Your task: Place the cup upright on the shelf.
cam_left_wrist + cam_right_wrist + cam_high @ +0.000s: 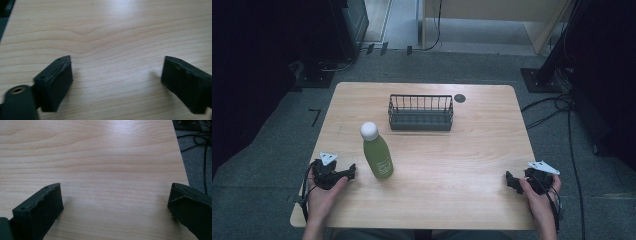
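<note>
- The green bottle point(378, 153) has a rounded white cap and a pale label low on its side. It stands upright on the wooden table point(462, 165), leaning slightly in the high view as seen from above. It sits nearer the person than the basket and to the basket's left, well apart from it.
- The dark wire basket point(420, 112) is a low, oblong rack with thin upright bars and an open top. It rests upright near the table's far edge, about midway across, and looks empty.
</note>
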`<action>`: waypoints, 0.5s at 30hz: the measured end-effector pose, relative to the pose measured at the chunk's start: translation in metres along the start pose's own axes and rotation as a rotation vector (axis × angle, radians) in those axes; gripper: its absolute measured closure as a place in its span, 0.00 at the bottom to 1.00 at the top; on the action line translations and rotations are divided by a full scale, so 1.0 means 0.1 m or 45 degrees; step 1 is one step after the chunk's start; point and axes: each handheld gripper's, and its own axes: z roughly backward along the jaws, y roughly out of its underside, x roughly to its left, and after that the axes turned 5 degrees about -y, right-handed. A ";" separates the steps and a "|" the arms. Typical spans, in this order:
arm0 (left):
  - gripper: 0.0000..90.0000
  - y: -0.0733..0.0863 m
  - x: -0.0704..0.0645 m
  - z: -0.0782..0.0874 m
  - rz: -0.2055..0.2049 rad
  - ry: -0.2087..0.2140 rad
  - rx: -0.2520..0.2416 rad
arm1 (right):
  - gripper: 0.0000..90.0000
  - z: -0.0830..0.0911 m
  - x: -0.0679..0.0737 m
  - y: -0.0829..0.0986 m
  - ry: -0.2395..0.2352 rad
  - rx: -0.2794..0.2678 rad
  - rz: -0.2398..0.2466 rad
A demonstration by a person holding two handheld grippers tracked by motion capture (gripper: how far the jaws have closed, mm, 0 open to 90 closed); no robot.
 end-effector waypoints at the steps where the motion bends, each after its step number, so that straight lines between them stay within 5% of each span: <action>1: 0.17 0.00 0.00 0.00 0.000 0.000 0.000 | 0.00 0.00 0.00 0.00 0.000 0.000 0.000; 7: 0.14 0.01 0.06 0.04 0.030 -0.016 0.010 | 0.00 -0.03 0.02 -0.02 0.022 -0.002 -0.022; 15: 0.08 -0.01 0.01 0.12 -0.021 0.072 -0.017 | 0.00 -0.03 0.02 -0.02 0.022 -0.002 -0.022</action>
